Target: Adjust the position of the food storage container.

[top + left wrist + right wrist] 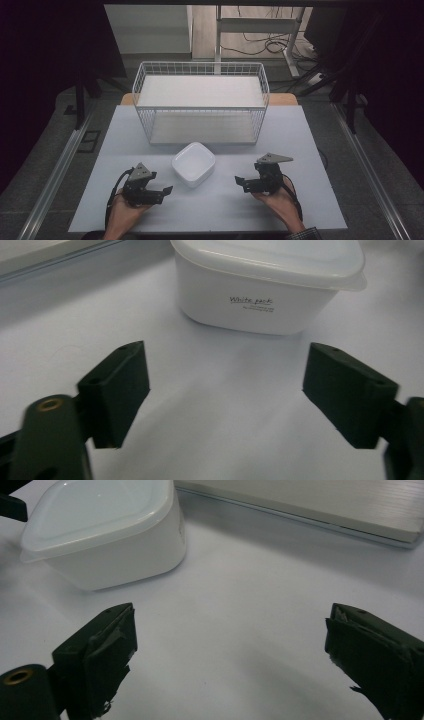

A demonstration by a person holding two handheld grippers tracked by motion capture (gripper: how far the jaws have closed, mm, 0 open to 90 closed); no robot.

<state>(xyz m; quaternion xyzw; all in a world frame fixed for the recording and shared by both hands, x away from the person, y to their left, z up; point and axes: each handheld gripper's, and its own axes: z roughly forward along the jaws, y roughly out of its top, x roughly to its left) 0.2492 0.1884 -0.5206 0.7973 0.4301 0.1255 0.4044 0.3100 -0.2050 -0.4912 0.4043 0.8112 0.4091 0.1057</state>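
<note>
A white lidded plastic box [194,163] sits on the table between my two grippers, in front of a wire basket [145,85]. My left gripper [162,193] rests low at the left of the box and points toward it, open with nothing between its jaws. In the left gripper view the box [260,285] stands just beyond the gripper [225,390], with small script on its side. My right gripper [242,183] is at the right of the box, open and empty. From the right gripper view the box [107,535] lies ahead to the left of the gripper [230,650].
The white wire basket holds a flat white shelf board [200,90] and stands at the back of the pale table [210,205]. The basket's base edge [320,510] runs along the top of the right gripper view. Dark floor and cables lie beyond the table.
</note>
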